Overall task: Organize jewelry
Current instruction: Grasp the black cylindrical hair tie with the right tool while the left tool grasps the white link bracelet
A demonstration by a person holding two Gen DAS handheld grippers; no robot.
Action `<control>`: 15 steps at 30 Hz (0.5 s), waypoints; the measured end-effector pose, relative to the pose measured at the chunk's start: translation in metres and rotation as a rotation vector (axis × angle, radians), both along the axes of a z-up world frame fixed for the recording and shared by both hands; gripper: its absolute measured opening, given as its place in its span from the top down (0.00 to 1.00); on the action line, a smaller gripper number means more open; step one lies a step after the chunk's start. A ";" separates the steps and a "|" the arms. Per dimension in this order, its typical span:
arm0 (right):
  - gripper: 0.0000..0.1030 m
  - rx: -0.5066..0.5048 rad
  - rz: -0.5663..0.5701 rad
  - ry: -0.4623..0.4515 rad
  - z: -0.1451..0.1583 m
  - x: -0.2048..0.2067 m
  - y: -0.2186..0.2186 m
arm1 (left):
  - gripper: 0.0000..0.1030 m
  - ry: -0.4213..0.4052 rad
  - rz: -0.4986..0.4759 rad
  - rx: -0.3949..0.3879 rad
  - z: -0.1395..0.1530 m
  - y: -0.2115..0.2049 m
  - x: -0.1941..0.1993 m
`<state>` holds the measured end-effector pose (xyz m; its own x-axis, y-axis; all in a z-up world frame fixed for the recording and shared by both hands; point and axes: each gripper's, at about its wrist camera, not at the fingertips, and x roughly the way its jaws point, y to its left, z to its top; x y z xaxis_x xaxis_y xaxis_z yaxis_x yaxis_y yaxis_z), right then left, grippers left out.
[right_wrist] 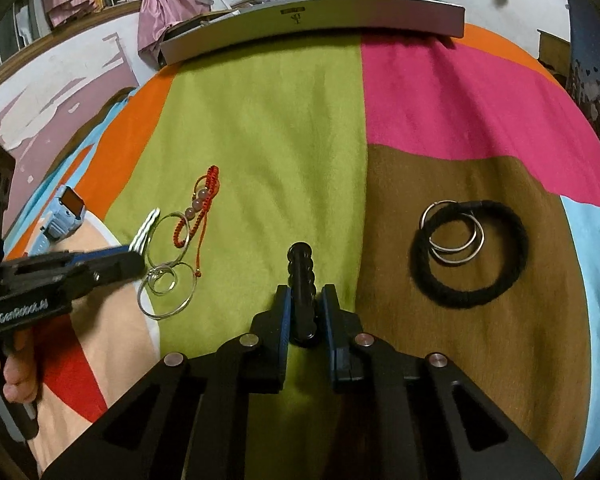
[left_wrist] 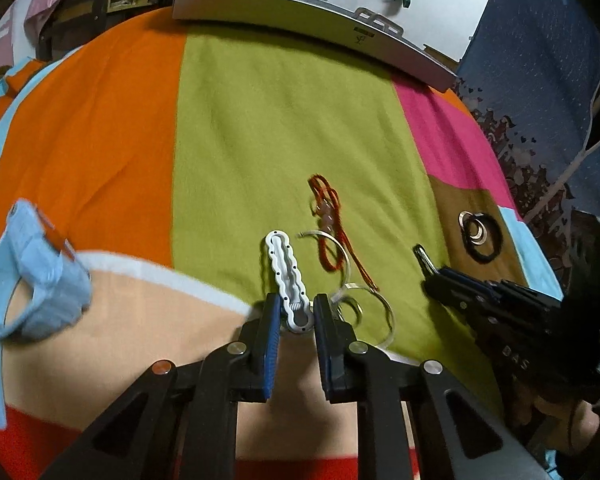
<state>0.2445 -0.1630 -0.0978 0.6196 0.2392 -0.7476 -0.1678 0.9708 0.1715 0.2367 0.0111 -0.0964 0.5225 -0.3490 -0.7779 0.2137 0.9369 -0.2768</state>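
Left gripper, held low over the patchwork blanket, clamps the spring end of a white wavy hair clip; right gripper, level above the green panel, grips a black wavy hair clip pointing forward.

A bed covered with a colour-block blanket in orange, lime green, pink, brown, light blue, peach and red carries everything. On the green panel lie a red braided cord bracelet with pale beads and several thin silver hoops, overlapping. On the brown panel a black hair tie lies with two silver hoops inside its ring. A light blue watch sits on the left. At the far edge rests a grey case, possibly a laptop.
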 end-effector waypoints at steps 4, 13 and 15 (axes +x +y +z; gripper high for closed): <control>0.87 0.035 0.001 -0.015 0.003 -0.010 -0.008 | 0.84 0.023 -0.010 -0.018 0.004 -0.001 -0.015; 0.87 0.095 0.029 -0.079 0.027 -0.028 -0.008 | 0.85 0.067 -0.004 -0.122 0.015 0.001 -0.031; 0.87 0.095 0.033 -0.095 0.035 -0.027 -0.011 | 0.85 0.060 -0.016 -0.135 0.020 -0.001 -0.029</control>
<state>0.2174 -0.1737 -0.0623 0.6774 0.3275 -0.6587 -0.2189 0.9446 0.2445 0.2077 0.0105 -0.0759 0.4695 -0.4610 -0.7530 0.2078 0.8866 -0.4132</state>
